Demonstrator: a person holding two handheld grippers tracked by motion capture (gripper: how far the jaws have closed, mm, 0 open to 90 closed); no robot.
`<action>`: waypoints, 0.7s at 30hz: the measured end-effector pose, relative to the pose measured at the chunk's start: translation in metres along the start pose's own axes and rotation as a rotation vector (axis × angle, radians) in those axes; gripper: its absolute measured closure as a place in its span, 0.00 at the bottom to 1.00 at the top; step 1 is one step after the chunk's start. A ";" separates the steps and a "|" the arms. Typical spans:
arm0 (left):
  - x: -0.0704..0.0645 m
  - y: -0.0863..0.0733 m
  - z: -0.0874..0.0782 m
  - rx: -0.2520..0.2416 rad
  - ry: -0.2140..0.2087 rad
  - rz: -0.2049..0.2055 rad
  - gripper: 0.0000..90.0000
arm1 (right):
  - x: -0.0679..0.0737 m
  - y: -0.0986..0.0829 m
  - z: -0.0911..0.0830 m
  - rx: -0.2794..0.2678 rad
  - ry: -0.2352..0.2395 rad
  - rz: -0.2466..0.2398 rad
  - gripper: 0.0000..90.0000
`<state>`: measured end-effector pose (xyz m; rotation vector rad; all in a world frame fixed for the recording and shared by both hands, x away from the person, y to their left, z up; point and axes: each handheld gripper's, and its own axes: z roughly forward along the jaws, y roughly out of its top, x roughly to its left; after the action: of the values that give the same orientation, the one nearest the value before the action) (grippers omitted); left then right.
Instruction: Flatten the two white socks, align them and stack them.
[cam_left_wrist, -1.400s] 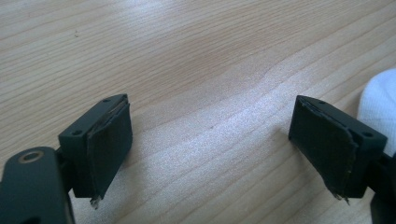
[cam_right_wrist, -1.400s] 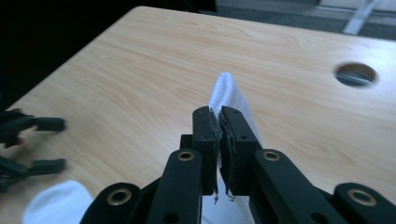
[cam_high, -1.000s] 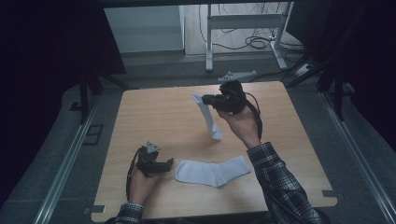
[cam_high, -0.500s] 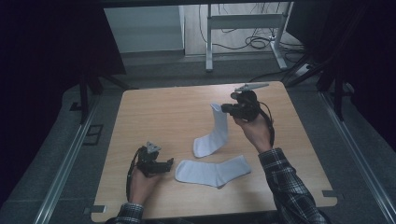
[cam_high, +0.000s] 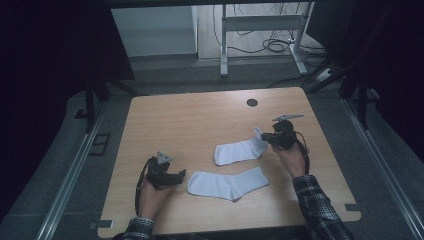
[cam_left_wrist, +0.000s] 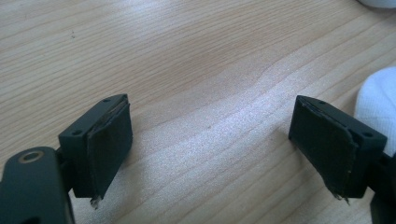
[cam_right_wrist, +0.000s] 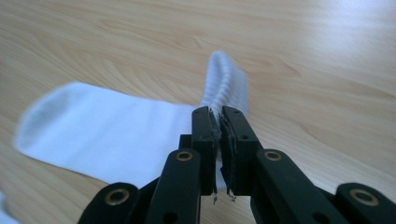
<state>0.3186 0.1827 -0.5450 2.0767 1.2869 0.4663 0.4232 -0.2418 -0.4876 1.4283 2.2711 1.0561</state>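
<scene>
**Right jaws pinching one sock's cuff**

Your left gripper (cam_high: 172, 176) rests on the table (cam_high: 190, 120), jaws spread wide over bare wood, the near sock (cam_high: 227, 183) just beside them. Your right gripper (cam_high: 266, 139) has its jaws clamped on the far sock (cam_high: 239, 151), whose ribbed cuff stands up beyond them.

tabletop (cam_high: 200, 120): light brown wood with wavy grain lines
hole in tabletop (cam_high: 252, 102), at 12 o'clock: black
upper sock (cam_high: 240, 150): white, with tiny ribs at its cuff
lower sock (cam_high: 227, 183), at 6 o'clock: white
left gripper (cam_high: 181, 174), at 8 o'clock: black, jaws black too
right gripper (cam_high: 265, 139), at 3 o'clock: black, with gold rings around its screws
plate on right gripper (cam_high: 287, 118): grey
sleeve (cam_high: 320, 210), at 5 o'clock: dark checks with pale lines
floor (cam_high: 75, 165): grey
</scene>
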 end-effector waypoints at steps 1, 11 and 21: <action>0.000 0.000 0.000 0.000 0.000 0.000 0.15 | -0.005 -0.004 0.000 0.000 -0.011 0.005 0.92; 0.001 0.002 0.000 0.005 0.005 -0.005 0.17 | -0.041 -0.035 -0.004 0.028 -0.031 0.058 0.81; -0.008 0.030 -0.005 -0.021 -0.034 0.027 0.47 | -0.056 -0.037 -0.024 -0.031 -0.053 0.037 0.70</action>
<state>0.3320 0.1672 -0.5206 2.0779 1.2308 0.4530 0.4119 -0.3099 -0.5052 1.4739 2.1899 1.0472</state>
